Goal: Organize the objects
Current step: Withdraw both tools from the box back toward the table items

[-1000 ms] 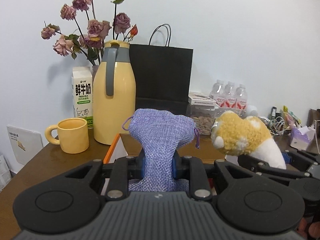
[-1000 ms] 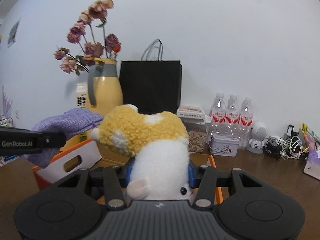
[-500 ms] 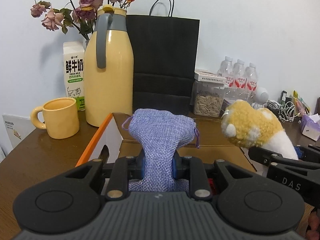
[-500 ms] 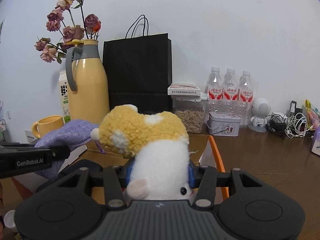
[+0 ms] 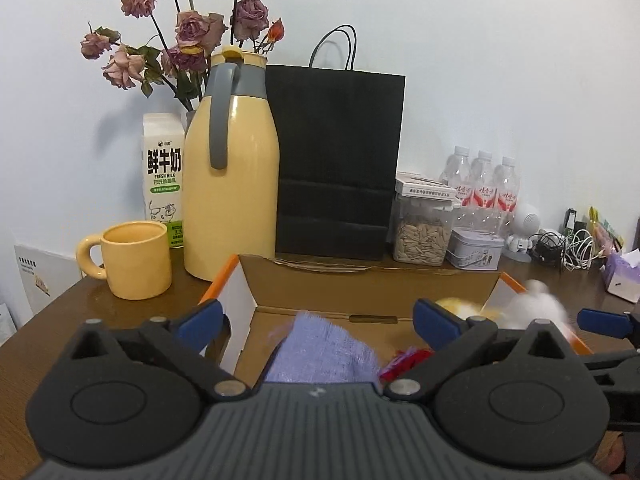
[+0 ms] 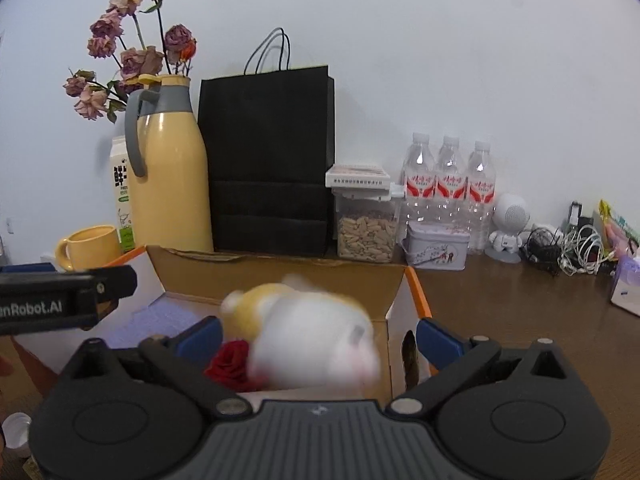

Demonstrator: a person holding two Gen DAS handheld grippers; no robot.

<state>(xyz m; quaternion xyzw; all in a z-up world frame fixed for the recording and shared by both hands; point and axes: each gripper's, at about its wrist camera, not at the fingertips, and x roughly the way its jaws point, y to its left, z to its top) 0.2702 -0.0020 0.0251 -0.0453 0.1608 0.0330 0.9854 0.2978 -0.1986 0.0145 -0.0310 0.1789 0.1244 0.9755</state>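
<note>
two grippers over one open cardboard box, jaws just sprung wide to drop their loads: left gripper with purple pouch loose below, right gripper with plush toy tumbling beside red rose.

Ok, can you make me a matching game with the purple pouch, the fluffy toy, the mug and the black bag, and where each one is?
Things:
1. purple pouch
2. fluffy toy
3. yellow mug
4. black paper bag

Places:
A. on the table, left of the box
B. standing behind the box, by the wall
C. left part of the cardboard box
D. right part of the box, blurred, next to a red flower

Pairs: 1-C, 2-D, 3-A, 4-B
</note>
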